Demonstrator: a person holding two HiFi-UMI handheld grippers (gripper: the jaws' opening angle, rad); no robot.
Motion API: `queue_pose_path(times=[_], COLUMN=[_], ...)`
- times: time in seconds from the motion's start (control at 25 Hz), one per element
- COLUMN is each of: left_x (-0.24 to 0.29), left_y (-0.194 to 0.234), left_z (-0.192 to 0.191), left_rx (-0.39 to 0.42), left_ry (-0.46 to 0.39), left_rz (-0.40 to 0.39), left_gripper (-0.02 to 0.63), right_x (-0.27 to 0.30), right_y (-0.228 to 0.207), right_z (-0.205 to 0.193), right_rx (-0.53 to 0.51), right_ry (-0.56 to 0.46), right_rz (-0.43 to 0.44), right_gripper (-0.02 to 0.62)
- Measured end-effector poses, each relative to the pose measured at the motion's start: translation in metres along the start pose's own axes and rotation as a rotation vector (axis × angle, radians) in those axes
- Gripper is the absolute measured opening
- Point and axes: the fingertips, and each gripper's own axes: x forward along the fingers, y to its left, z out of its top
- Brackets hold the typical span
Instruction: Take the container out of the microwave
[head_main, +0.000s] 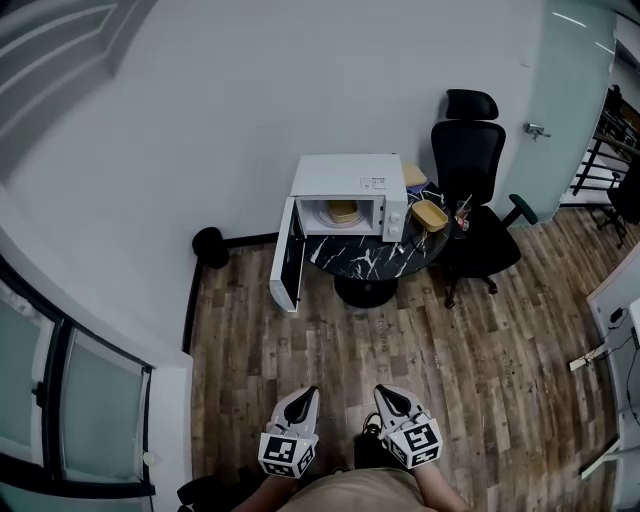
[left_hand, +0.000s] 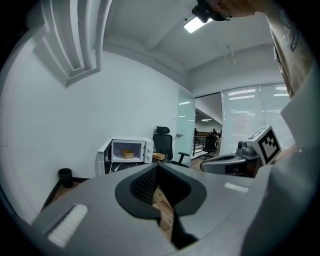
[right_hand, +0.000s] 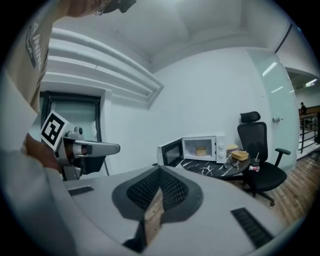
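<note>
A white microwave (head_main: 345, 203) stands on a small round black marble table (head_main: 372, 260) by the far wall, its door (head_main: 286, 256) swung open to the left. Inside sits a tan round container (head_main: 343, 211), also seen in the left gripper view (left_hand: 128, 153) and the right gripper view (right_hand: 201, 151). My left gripper (head_main: 304, 394) and right gripper (head_main: 386, 393) are held close to my body, far from the microwave, pointing toward it. Both are shut with nothing between the jaws (left_hand: 158, 167) (right_hand: 160, 171).
A second tan container (head_main: 430, 214) lies on the table right of the microwave. A black office chair (head_main: 472, 190) stands beside the table. A black bin (head_main: 210, 247) sits by the wall to the left. Wood floor (head_main: 350, 350) stretches between me and the table.
</note>
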Motion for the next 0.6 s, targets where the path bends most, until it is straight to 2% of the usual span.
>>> queue_pose_path(times=[0.32, 0.44, 0.6], left_x=[0.092, 0.128, 0.16], left_y=[0.013, 0.014, 0.017], left_z=[0.057, 0.064, 0.059], left_rx=[0.086, 0.095, 0.098], left_ry=[-0.044, -0.039, 0.016], left_rz=[0.056, 0.051, 0.023], left_gripper=[0.008, 0.008, 0.008], right_x=[0.053, 0.068, 0.083], right_y=[-0.088, -0.123, -0.148], right_z=[0.042, 0.051, 0.046], right_rx=[-0.037, -0.043, 0.011], right_ry=[-0.043, -0.049, -0.031], right_rz=[0.068, 0.056, 0.038], right_gripper=[0.008, 0.008, 0.008])
